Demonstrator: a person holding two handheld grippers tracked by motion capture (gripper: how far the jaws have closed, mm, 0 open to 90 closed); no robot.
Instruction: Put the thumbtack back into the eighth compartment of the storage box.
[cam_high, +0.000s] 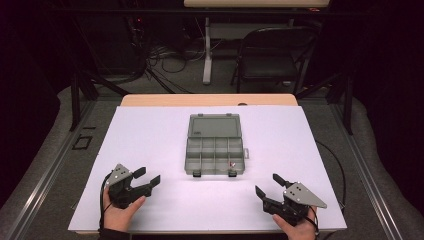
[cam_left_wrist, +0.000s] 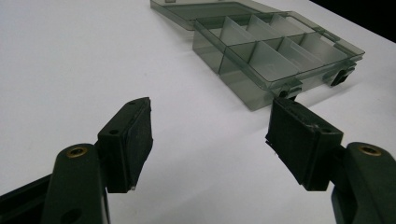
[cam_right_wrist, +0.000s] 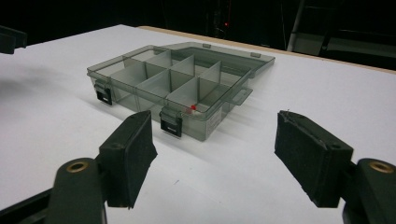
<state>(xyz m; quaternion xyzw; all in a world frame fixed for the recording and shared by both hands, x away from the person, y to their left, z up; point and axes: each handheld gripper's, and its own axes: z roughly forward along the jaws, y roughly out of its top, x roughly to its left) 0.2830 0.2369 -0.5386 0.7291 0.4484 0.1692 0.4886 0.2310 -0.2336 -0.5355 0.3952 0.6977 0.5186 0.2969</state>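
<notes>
box: clear grey plastic compartment box (cam_high: 215, 155), lid open, table centre
left gripper (cam_high: 148, 179): near left, jaws apart, empty
right gripper (cam_high: 267, 186): near right, jaws apart, empty

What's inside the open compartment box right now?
The compartment box looks empty except for a small red-and-white item in its front right cell. Dividers hide some cell floors, so those stay unconfirmed.

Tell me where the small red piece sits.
The small red piece lies in the compartment box's front right compartment, near the right latch, high view.
</notes>
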